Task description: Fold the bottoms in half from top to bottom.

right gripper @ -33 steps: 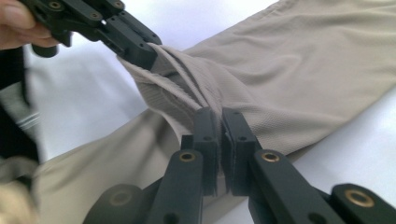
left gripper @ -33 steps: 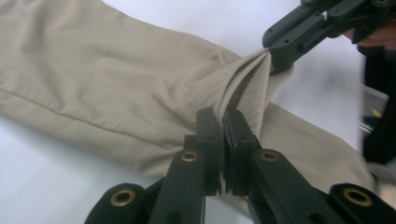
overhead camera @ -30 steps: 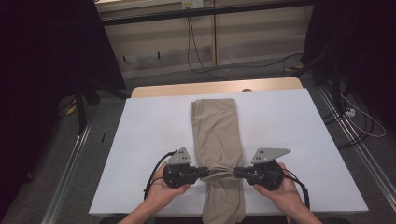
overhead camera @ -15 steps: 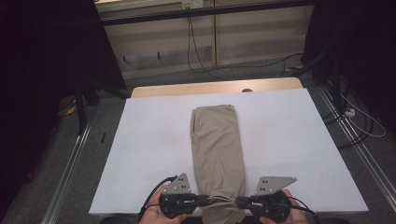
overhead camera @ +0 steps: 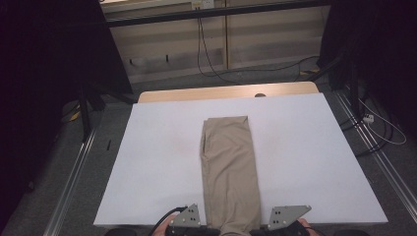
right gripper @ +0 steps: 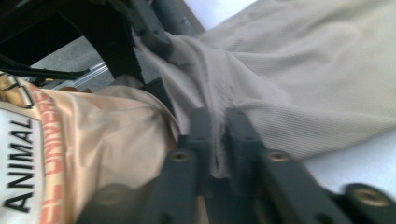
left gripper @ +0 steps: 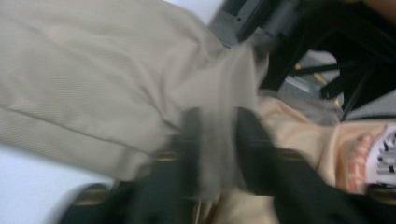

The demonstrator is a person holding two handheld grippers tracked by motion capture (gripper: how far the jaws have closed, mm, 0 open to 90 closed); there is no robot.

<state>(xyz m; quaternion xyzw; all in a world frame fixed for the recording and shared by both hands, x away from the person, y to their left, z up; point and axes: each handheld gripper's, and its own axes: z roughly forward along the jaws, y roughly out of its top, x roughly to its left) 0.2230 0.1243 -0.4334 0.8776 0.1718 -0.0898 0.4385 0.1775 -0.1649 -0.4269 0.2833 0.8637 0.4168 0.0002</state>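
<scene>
Bare white counter point(overhead camera: 147, 162) at left and right of the frame, free for passage. Down the centre, folded beige trousers point(overhead camera: 228, 167), running past the near edge at the bottom. Cloth bunched between the jaws of left claw point(left gripper: 215, 140) and right claw point(right gripper: 218, 135). Beyond the far edge, cables and dark frames.
</scene>
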